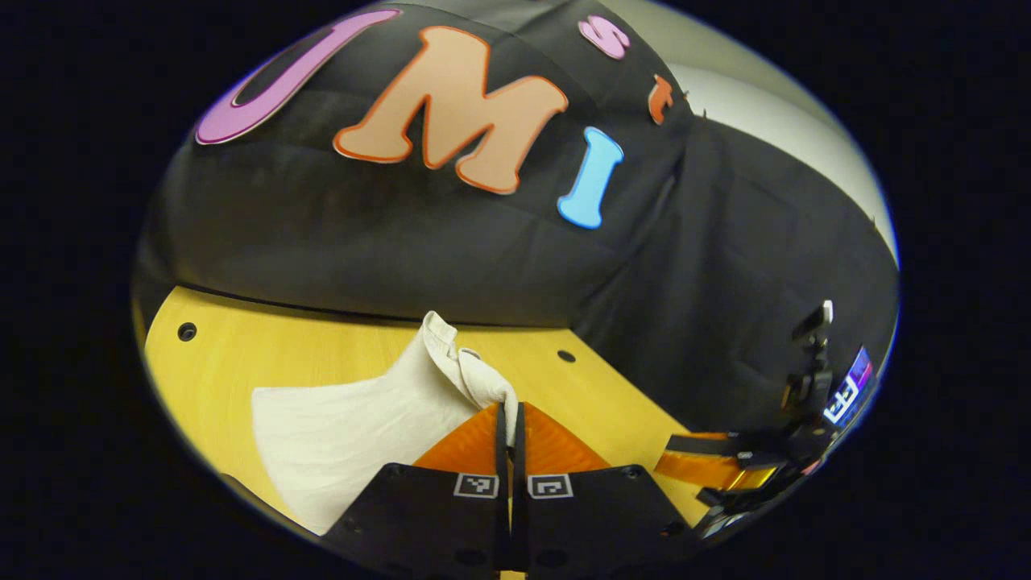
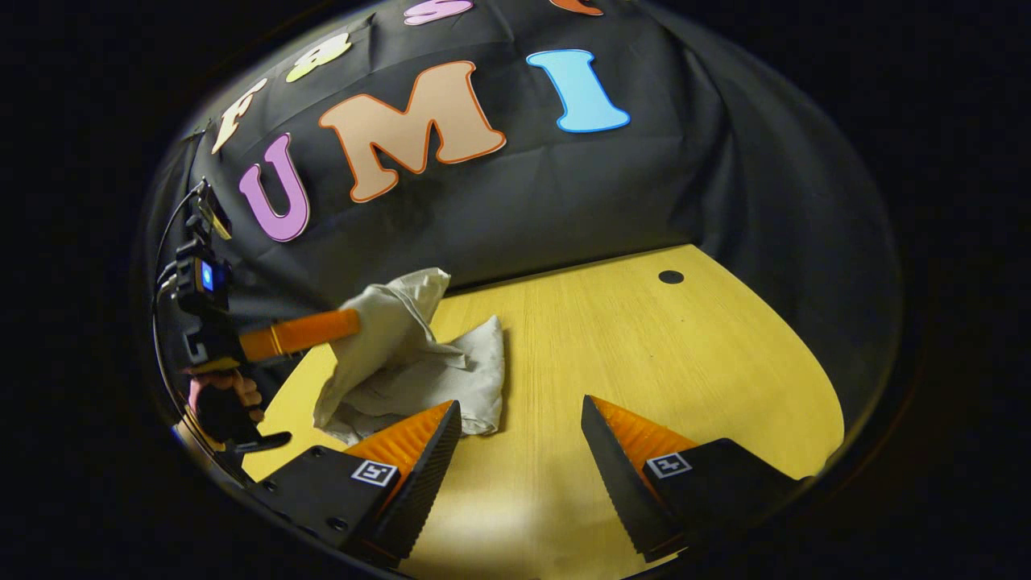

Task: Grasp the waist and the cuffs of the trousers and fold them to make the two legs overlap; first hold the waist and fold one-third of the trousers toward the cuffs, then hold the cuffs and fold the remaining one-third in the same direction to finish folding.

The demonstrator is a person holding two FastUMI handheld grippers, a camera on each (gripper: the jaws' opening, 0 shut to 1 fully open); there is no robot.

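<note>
The yellow wooden counter (image 2: pixel 644 338) fills the lower frame; the crumpled off-white cloth trousers (image 2: pixel 403 370) lie left of centre, one edge lifted, pinched by the left gripper (image 1: pixel 510 415); the right gripper (image 2: pixel 519 427) hovers, fingers wide

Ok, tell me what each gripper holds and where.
The left gripper is shut on the trousers, pinching a bunched edge lifted off the table; which edge cannot be told. The right gripper is open and holds nothing.
</note>
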